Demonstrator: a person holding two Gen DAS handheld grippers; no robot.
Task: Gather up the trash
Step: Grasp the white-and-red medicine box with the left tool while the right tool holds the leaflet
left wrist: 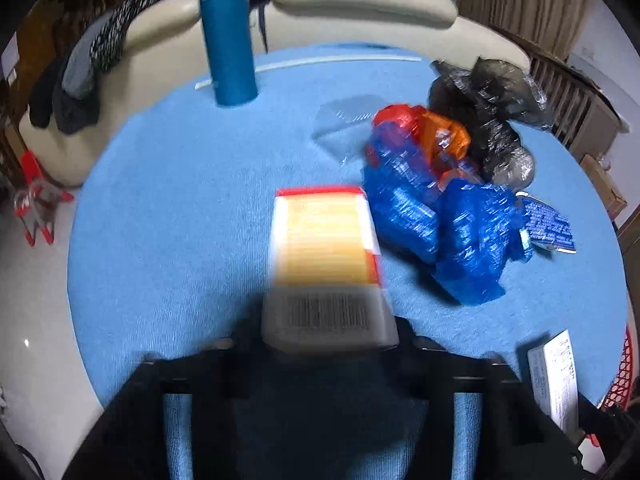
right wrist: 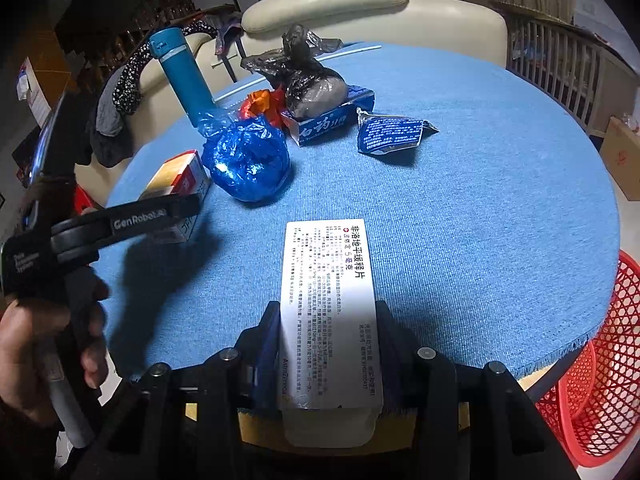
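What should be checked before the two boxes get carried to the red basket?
1. Right tool shut on the white medicine box: ok.
2. Orange box sits between the fingers of the left tool: ok.
3. Left tool's pads pressing on the orange box: cannot tell, the picture is blurred.
4. Red basket open and in view beside the table's edge: ok.
5. Blue bag apart from the orange box: cannot tell, they lie very close.

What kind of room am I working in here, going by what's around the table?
Most likely a home living room. A cream sofa wraps behind the round table with the blue cloth, clothes hang over the sofa's arm, and a red mesh basket sits on the floor beside the table.
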